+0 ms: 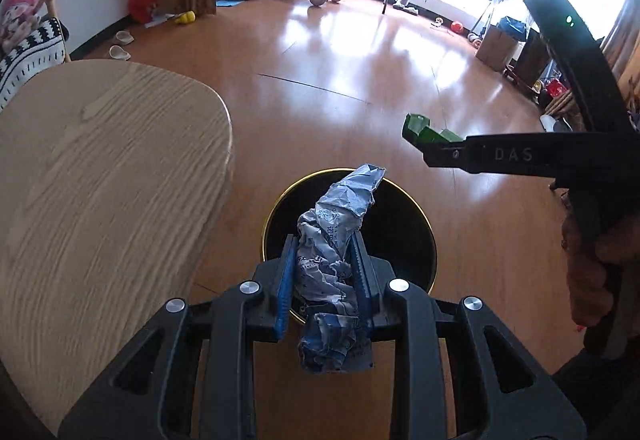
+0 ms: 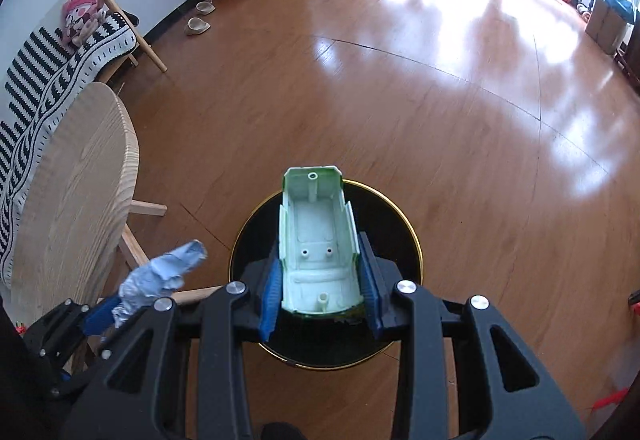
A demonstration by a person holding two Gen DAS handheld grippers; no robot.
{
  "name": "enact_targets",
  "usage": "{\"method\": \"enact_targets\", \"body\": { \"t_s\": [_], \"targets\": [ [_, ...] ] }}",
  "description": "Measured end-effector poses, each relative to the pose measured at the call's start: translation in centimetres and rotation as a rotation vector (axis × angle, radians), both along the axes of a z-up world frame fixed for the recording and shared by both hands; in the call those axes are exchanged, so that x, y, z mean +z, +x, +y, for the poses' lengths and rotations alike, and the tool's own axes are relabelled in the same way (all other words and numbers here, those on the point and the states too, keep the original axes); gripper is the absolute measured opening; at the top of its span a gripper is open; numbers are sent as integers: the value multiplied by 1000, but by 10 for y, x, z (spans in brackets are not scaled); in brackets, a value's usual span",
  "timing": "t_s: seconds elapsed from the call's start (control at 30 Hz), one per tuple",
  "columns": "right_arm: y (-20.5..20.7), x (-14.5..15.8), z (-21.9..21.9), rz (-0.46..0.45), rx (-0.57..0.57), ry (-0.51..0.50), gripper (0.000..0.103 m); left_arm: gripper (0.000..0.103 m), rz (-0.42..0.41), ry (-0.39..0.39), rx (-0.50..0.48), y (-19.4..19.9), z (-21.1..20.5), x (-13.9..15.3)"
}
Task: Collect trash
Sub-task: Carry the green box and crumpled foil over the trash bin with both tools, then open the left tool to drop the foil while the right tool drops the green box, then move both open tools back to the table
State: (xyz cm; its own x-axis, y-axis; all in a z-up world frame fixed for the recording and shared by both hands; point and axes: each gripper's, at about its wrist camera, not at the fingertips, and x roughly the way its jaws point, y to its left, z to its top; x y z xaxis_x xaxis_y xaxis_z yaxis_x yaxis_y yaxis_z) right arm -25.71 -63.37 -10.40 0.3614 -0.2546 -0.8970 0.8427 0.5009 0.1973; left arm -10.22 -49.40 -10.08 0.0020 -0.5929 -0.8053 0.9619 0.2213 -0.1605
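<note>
At the far left a round wooden table (image 1: 100,192) stands with its right edge just beside the black, gold-rimmed bin (image 1: 416,224) on the floor. The left gripper (image 1: 326,280) hangs above the bin's mouth, its blue pads pressed narrow on a crumpled blue-grey wrapper (image 1: 340,240) that sticks up past the fingertips. To the right, the right gripper (image 2: 320,280) is also over the opening, clamped on a pale green plastic toy shell (image 2: 316,236), hollow side up. The step in hand looks like the drop: both pieces are carried and poised over the bin. Next, each gripper needs to open so its load falls inside the rim, not onto the floor
</note>
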Motion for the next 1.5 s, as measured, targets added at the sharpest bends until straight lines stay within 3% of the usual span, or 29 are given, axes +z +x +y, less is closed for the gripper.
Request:
{"method": "enact_targets", "body": {
  "t_s": [0.33,0.4,0.47,0.57,0.9,1.0,1.07,1.13,1.33,1.5],
  "targets": [
    [1,2,-6,-5,-9,-7,34,27,24,-13,-22,-1,-4,-4],
    [3,2,-7,-10,-15,-8,34,34,23,-18,-19,-1,-4,-3],
    [3,1,-7,-14,-17,-2,35,58,33,-29,-12,1,-3,-1],
    [4,0,-6,-7,-11,-2,35,63,39,-47,-11,0,1,2],
    [6,1,-4,-9,-1,3,35,66,48,-78,-1,4,9,21],
    [7,0,-7,0,4,4,35,73,45,-99,10,7,18,29],
    [10,2,-6,3,8,1,47,79,35,-108,24,10,26,36],
    [13,7,-2,-1,10,-15,66,82,28,-115,44,15,36,42],
    [30,28,17,-38,63,-44,67,90,21,-143,166,48,91,65],
    [70,57,65,-96,214,-81,70,91,-35,-137,370,100,169,87]
  ]
}}
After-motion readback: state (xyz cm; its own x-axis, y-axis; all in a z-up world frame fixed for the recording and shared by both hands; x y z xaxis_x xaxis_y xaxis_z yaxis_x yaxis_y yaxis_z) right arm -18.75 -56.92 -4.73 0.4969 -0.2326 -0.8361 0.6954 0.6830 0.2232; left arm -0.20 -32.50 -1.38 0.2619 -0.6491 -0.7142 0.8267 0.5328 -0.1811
